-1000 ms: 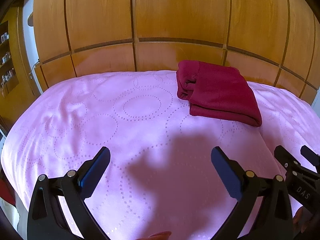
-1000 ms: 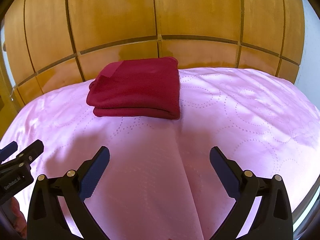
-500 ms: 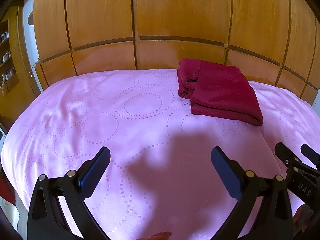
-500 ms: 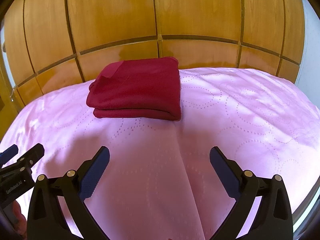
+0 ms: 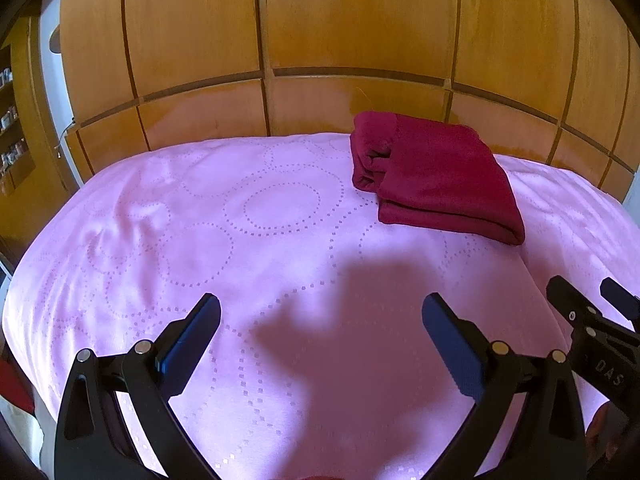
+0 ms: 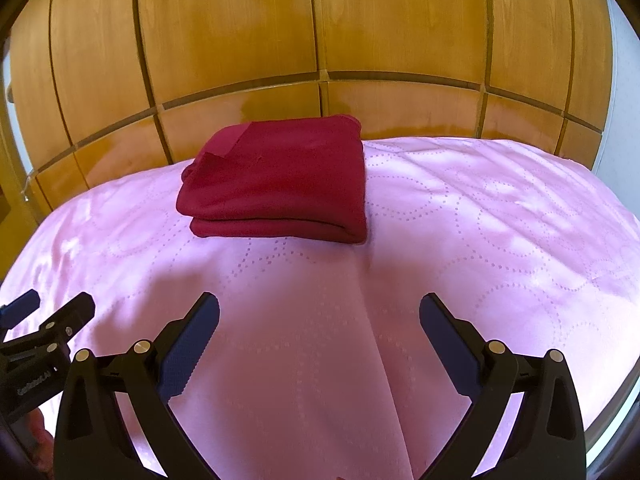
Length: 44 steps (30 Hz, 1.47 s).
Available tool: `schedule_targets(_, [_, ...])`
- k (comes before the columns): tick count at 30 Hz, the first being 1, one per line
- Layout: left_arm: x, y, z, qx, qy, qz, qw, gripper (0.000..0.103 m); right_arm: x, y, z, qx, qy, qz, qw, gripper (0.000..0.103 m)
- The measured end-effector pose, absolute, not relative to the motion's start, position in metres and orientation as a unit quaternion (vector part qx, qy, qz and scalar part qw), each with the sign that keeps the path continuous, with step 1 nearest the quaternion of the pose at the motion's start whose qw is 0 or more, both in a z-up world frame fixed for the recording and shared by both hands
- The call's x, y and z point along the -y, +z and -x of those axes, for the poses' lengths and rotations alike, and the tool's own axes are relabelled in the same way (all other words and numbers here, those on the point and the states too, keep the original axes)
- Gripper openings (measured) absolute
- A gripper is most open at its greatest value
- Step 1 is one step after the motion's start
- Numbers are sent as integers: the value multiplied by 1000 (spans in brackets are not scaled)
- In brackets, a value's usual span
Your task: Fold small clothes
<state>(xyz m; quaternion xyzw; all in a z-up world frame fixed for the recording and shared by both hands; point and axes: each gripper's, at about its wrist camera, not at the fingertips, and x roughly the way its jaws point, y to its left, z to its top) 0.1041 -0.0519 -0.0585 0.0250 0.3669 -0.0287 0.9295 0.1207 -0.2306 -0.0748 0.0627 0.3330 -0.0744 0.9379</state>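
A dark red garment (image 5: 436, 178) lies folded in a neat rectangle at the far side of the pink bedspread (image 5: 200, 240), close to the wooden wall. It also shows in the right wrist view (image 6: 280, 178). My left gripper (image 5: 320, 320) is open and empty, hovering over the near part of the bed, well short of the garment. My right gripper (image 6: 319, 320) is open and empty too, directly in front of the garment. The right gripper (image 5: 592, 304) shows at the right edge of the left view, and the left gripper (image 6: 48, 312) at the left edge of the right view.
A wooden panelled wardrobe (image 5: 320, 40) stands right behind the bed. Shelves with small items (image 5: 10, 120) are at the far left. The bedspread (image 6: 500, 240) has a raised crease running towards me. The bed's edge drops off at the right (image 6: 616, 400).
Both grippers have drawn back and down very slightly, so the folded garment sits a touch higher in each view. Both stay open and empty. The garment has not moved.
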Motion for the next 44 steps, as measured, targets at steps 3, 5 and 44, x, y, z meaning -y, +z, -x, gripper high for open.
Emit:
schedule_targets(3, [51, -58, -104, -368, -30, -15, 929, 101, 231, -75, -122, -333, -73, -63, 938, 99])
schedule_targets(5, [50, -58, -103, -370, -32, -10, 929, 101, 231, -75, -122, -332, -73, -63, 938, 99])
schedule_targets(44, [46, -78, -130, -416, -52, -28, 908, 101, 248, -90, -149, -355, -74, -75, 929, 99])
